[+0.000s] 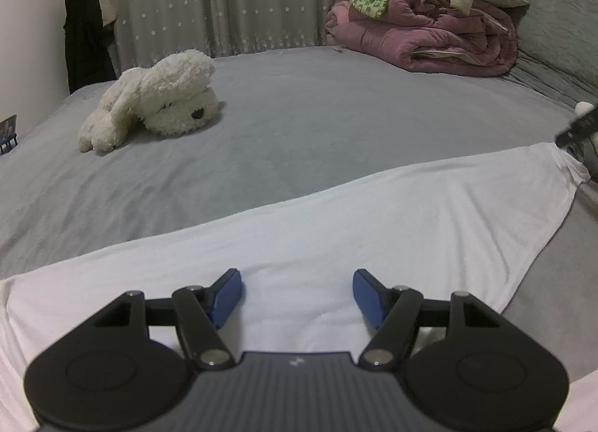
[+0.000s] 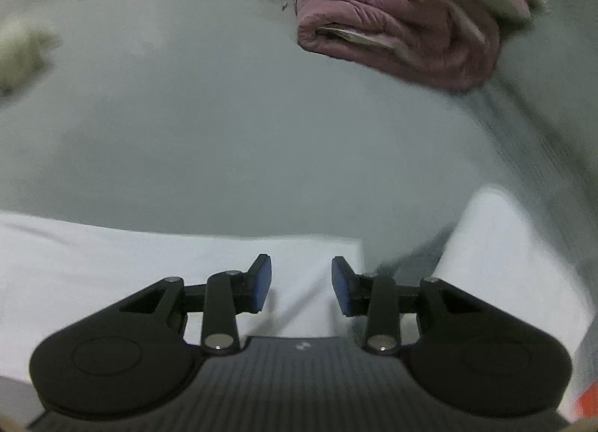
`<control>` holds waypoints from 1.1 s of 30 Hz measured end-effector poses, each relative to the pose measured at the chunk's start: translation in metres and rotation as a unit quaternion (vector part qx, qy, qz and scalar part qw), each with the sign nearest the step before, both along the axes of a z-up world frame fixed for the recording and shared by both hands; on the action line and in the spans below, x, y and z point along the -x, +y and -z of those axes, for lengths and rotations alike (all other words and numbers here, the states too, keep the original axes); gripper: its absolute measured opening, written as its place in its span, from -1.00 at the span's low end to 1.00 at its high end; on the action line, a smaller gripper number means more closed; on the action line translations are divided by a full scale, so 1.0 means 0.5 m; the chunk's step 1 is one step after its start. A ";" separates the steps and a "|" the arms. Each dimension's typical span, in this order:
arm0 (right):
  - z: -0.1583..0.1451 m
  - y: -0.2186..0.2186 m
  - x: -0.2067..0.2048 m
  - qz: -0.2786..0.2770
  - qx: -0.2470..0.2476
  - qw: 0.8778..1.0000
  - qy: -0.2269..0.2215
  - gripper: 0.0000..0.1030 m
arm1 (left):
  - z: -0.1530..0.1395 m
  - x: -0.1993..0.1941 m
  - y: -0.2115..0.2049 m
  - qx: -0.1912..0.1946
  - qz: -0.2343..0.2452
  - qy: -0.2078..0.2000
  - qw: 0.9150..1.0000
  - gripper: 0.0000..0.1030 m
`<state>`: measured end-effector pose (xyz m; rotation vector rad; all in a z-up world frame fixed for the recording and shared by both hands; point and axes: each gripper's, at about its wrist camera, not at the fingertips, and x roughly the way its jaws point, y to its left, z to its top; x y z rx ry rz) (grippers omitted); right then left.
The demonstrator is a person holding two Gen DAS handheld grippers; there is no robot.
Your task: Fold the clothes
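The white T-shirt [image 1: 336, 230] lies spread flat on the grey bed [image 1: 299, 114], directly under and in front of both my tools, so neither has far to go. My left tool [image 1: 297, 292] hangs over the cloth with its blue pads parted and nothing between them — only shirt fabric beneath the gap. My right tool [image 2: 301, 284] is likewise spread apart and grasping nothing; it sits over the shirt's far right part, where a straight cloth edge ends at a corner [image 2: 358, 241] just ahead of its right pad.

In the left wrist view the shirt's long axis runs across me, from low left to high right, and its far edge rises toward a pulled-out corner [image 1: 560, 155] at the right. Beside that corner a dark, blurred shape enters the frame; I judge it to be my right tool, but cannot be sure. In the right wrist view a second patch of white [image 2: 515, 264] lies off to the right, apart from the main panel with grey bed showing between — a sleeve perhaps, though the blur hides which.

Whether the shirt is laid out for folding or already folded once into this flat strip, I cannot tell.

The plush dog [image 1: 157, 99] and the pile of quilts [image 1: 429, 32] lie well beyond.
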<state>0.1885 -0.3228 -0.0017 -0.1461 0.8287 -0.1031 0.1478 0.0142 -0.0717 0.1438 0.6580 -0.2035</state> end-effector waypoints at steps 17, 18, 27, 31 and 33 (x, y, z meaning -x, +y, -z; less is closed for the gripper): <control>0.116 -0.059 0.121 0.213 -0.212 0.945 -0.128 -0.96 | 0.009 0.011 0.000 0.003 -0.006 -0.010 1.000 0.38; 0.116 -0.054 0.118 0.212 -0.190 0.950 -0.127 -0.99 | 0.009 0.011 0.001 0.004 -0.006 -0.010 1.000 0.38; 0.130 -0.051 0.102 0.194 -0.078 0.972 -0.104 -0.70 | 0.001 0.009 0.002 0.004 -0.001 -0.003 1.000 0.40; 0.114 -0.057 0.136 0.210 -0.123 0.965 -0.102 -0.19 | -0.015 0.012 0.016 0.000 -0.004 0.005 1.000 0.40; 0.103 -0.044 0.155 0.209 -0.134 0.963 -0.101 -0.18 | -0.031 0.014 0.033 -0.002 -0.019 0.008 1.000 0.40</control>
